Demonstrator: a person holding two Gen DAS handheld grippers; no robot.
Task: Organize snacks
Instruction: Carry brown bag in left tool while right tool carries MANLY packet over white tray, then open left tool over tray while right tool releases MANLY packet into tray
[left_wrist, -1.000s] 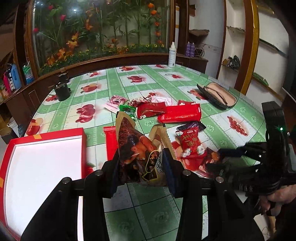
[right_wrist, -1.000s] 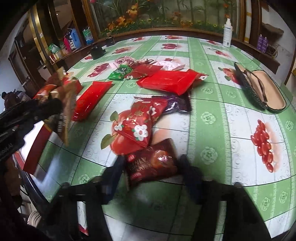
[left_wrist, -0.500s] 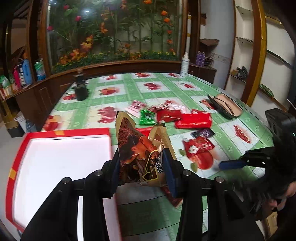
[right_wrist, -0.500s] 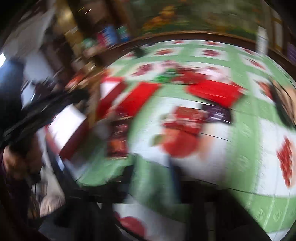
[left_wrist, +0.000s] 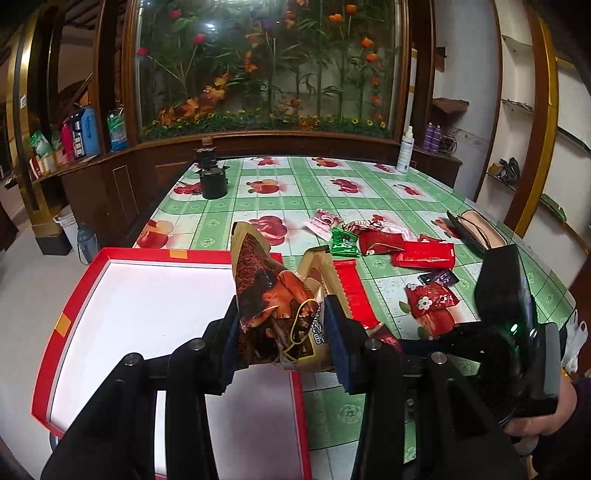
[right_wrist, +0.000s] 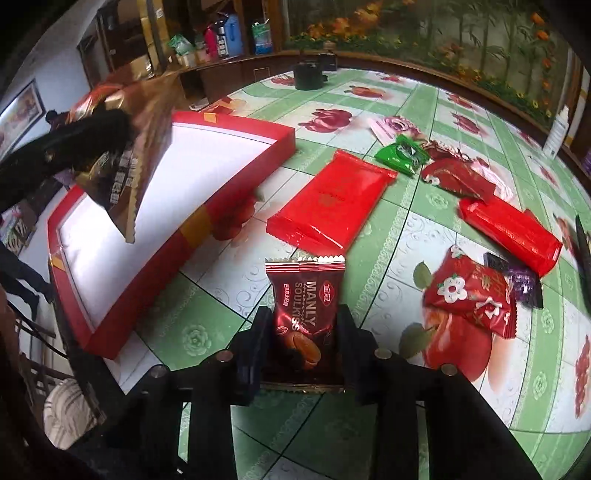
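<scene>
Snacks both in hand: left gripper (left_wrist: 282, 332) clamps crumpled brown-gold foil packets (left_wrist: 275, 306) above the shallow red box with white floor (left_wrist: 147, 295); right gripper (right_wrist: 303, 347) closing on dark-red "Manly Soulkiss" wrapper (right_wrist: 304, 314), long axis along the fingers, box to its left across the desk (right_wrist: 207, 317).

Left tool (left_wrist: 282, 334) grips brown snack bag (left_wrist: 273, 302) over red box (left_wrist: 74, 306).

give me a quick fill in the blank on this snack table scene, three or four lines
1. The left tongs hold a brown and gold packet above the red-rimmed ____.
2. The dark red packet between the right tongs reads MANLY ____.
3. The small packet beside the flat red packet is ____ in colour.
4. The tablecloth has green and ____ squares.

Missing words: box; SOULKISS; green; white
</scene>
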